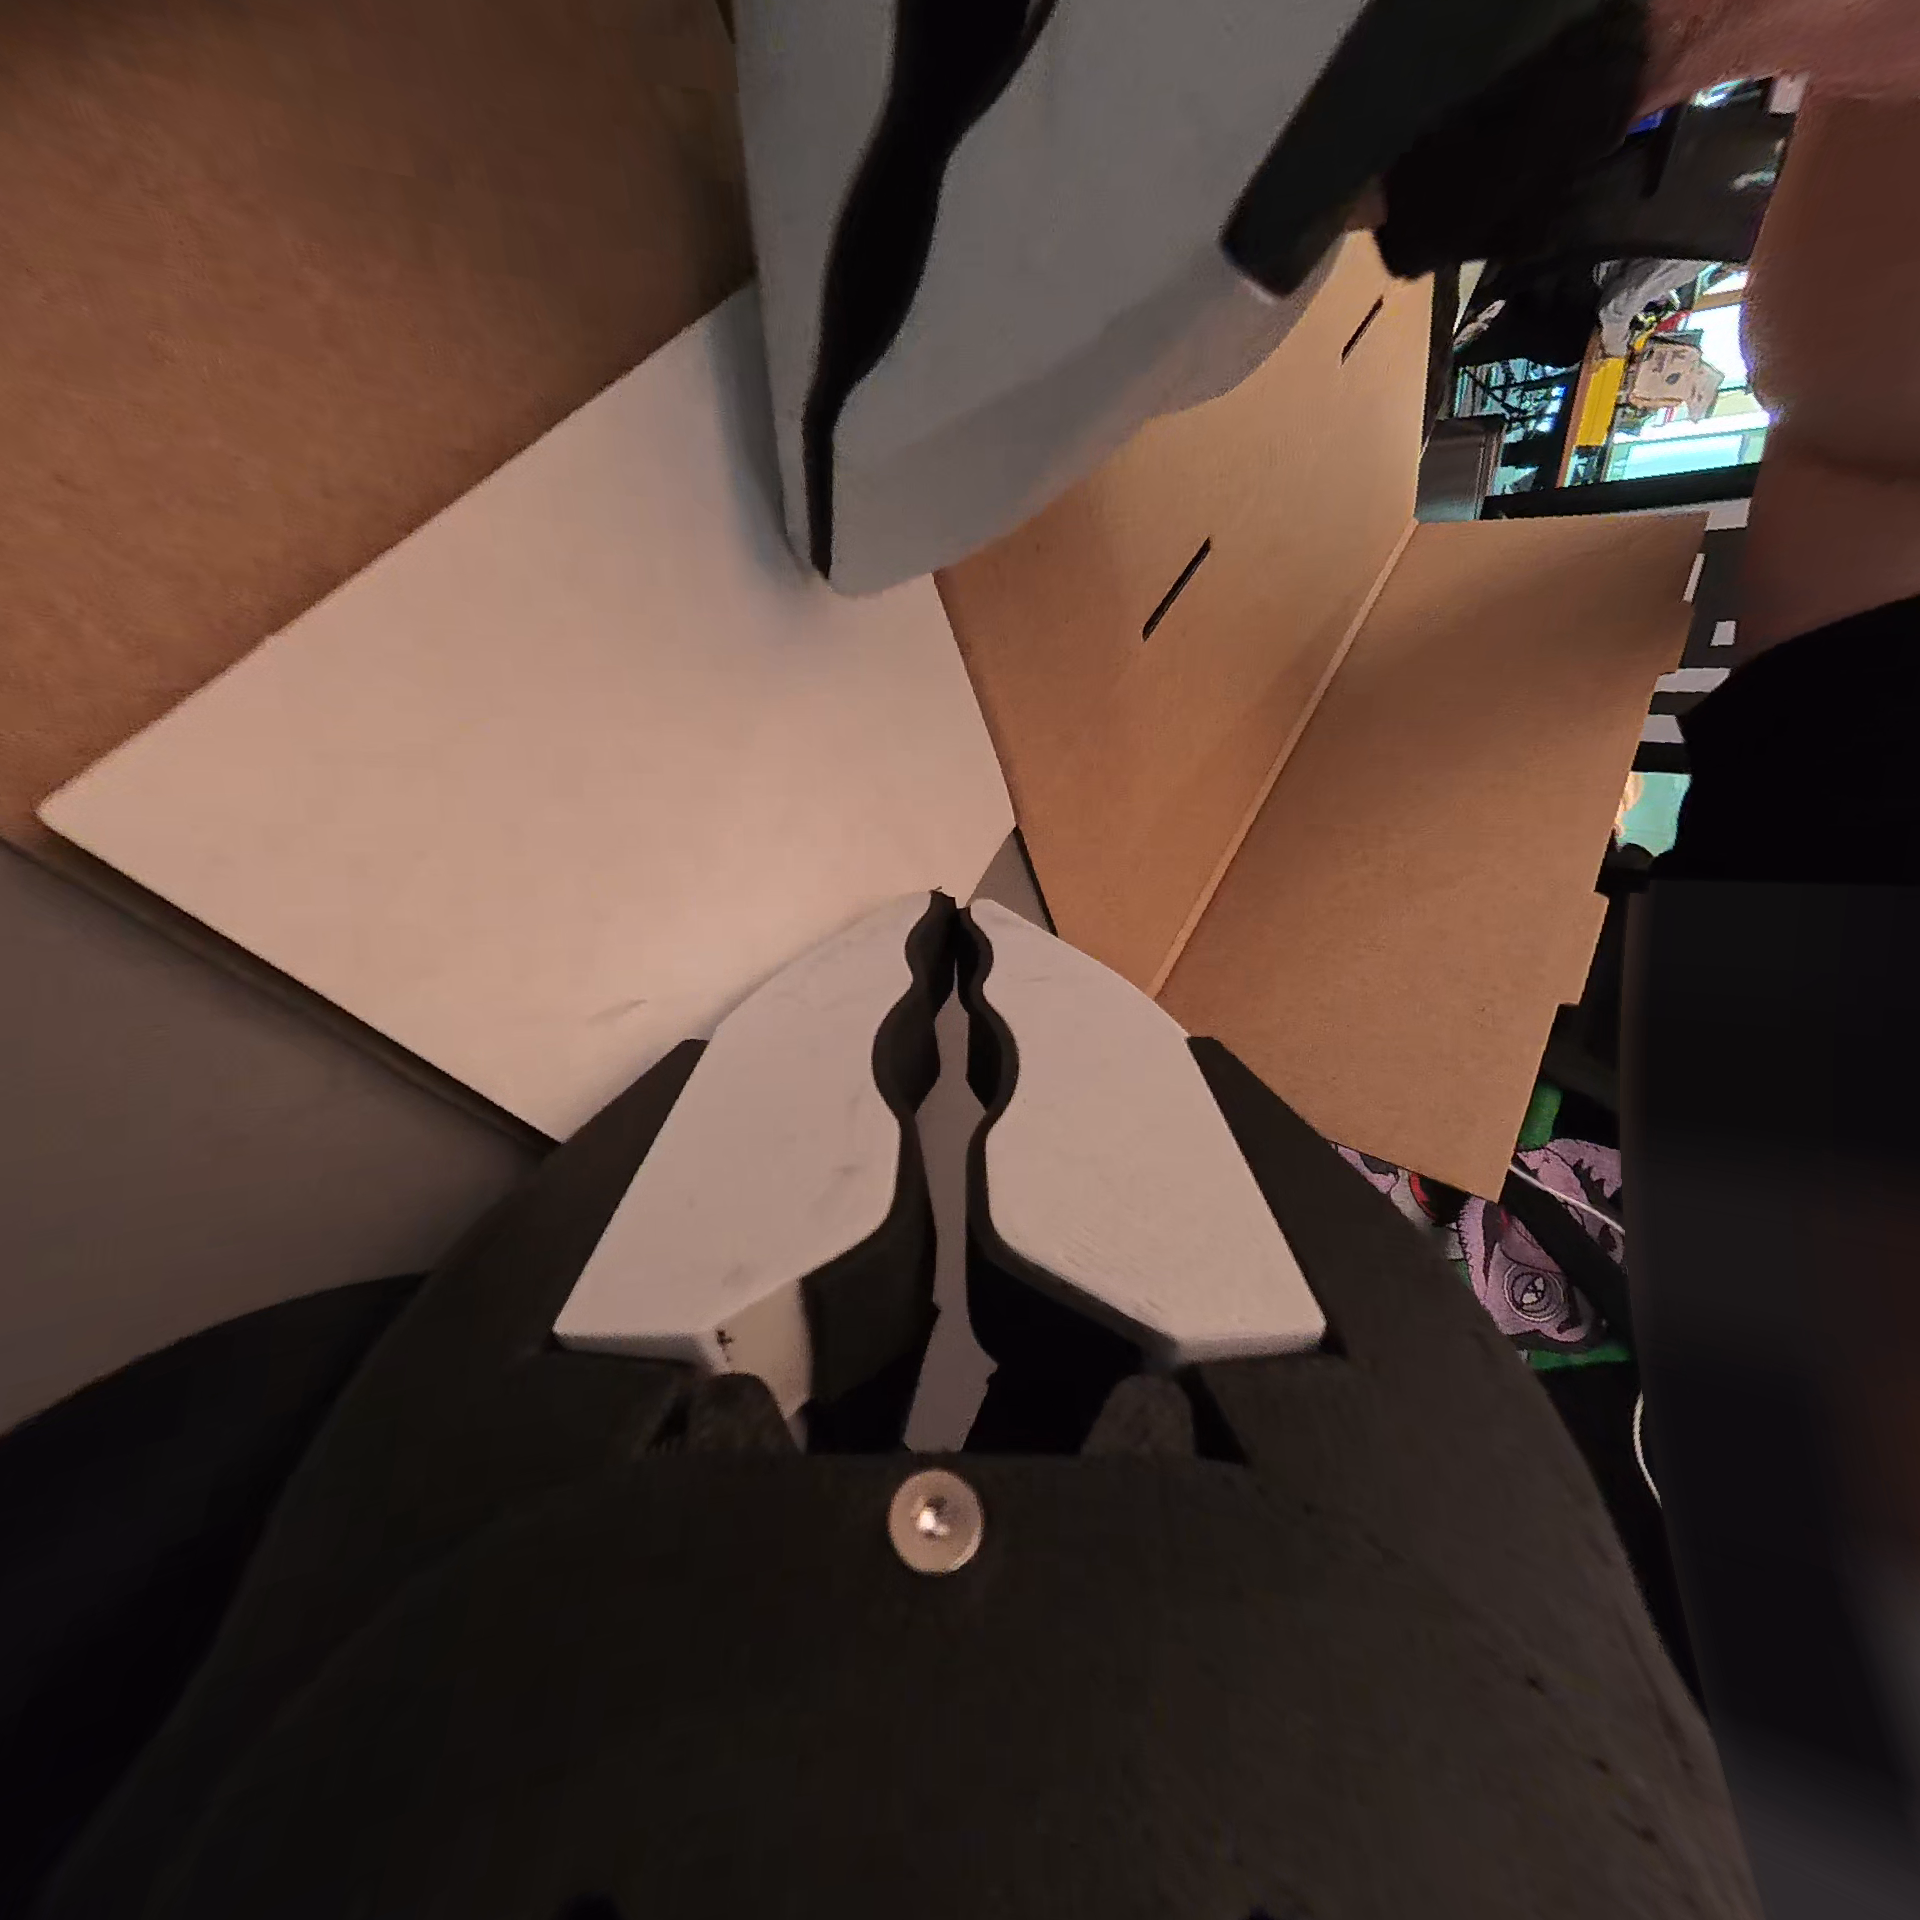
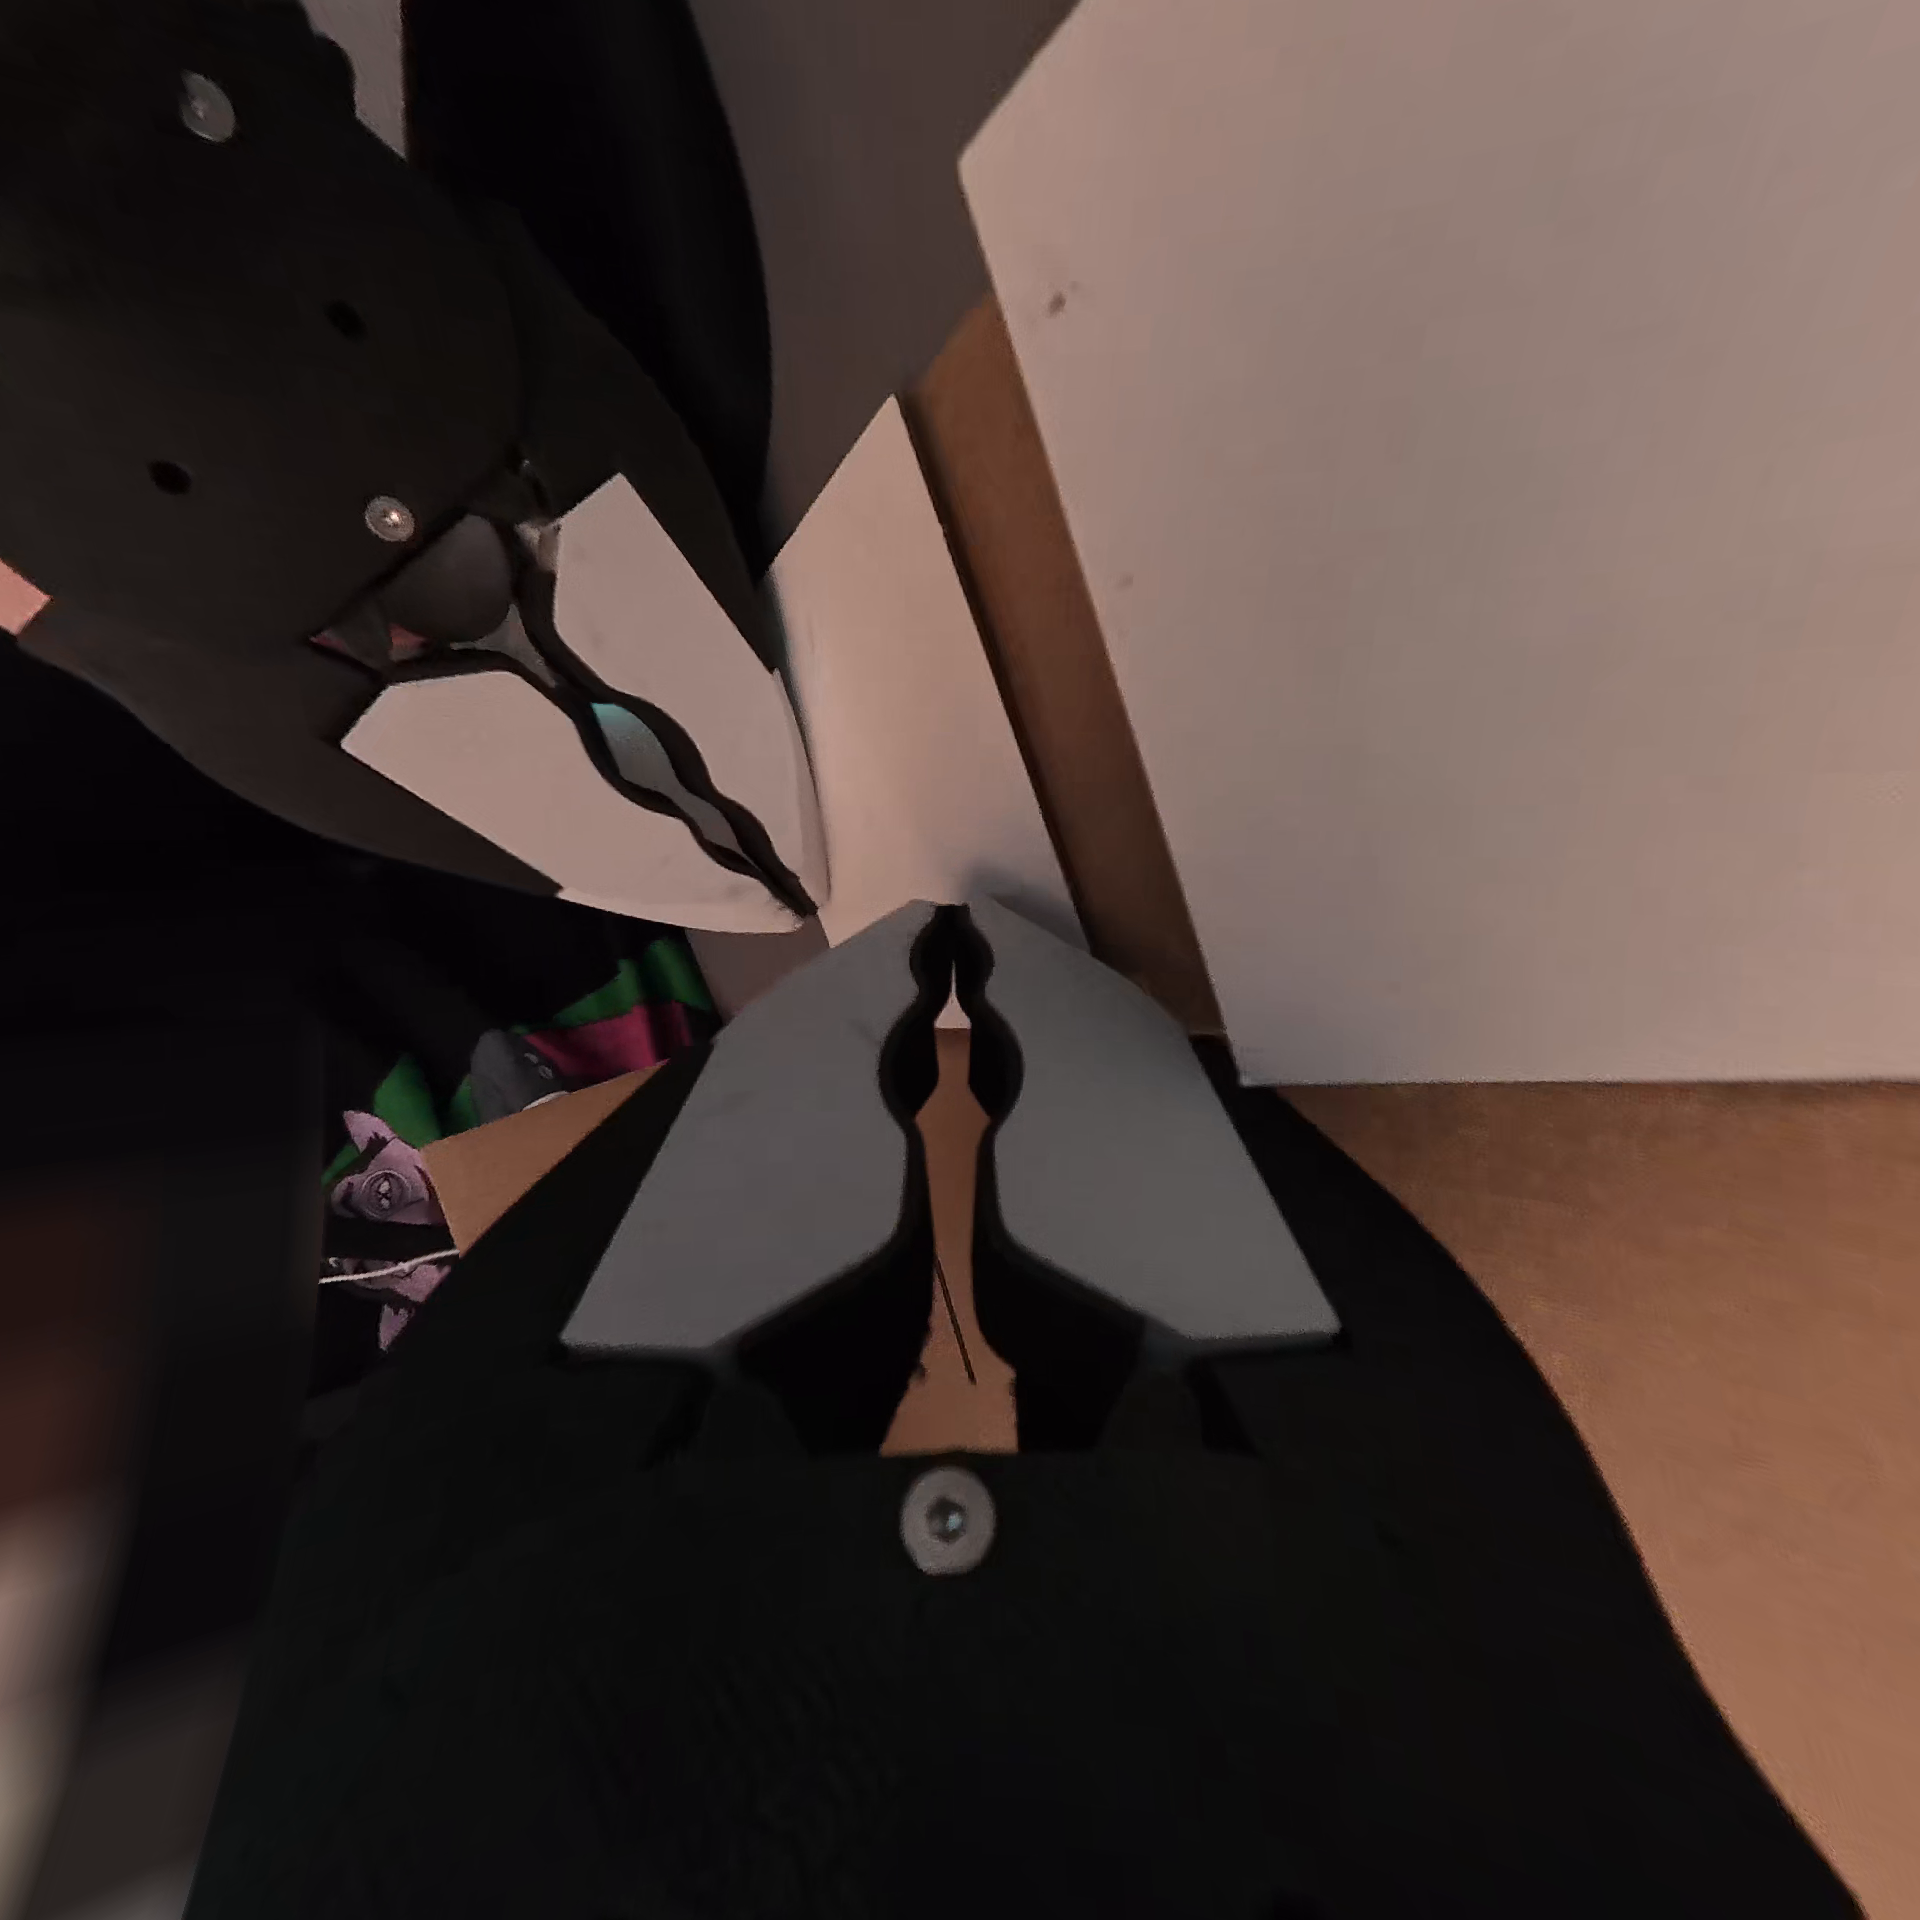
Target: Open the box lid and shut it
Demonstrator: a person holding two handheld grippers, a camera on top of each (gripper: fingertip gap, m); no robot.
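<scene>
left wrist view: two tongs, left tongs (image 1: 954, 914) and right tongs (image 1: 821, 561), one box (image 1: 1299, 790).

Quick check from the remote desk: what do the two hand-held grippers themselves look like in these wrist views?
Both match: the left hand-held gripper and right hand-held gripper each have two pale, wedge-shaped fingers lined with wavy black pads, set in a matte black body fixed by a silver screw. No cables are visible on either.

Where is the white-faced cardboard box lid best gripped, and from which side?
Likely the exposed thin edge of the white-faced cardboard box lid, approached edge-on from beside the left claw. It is a broad flat panel, so only its edge fits between two fingers.
</scene>
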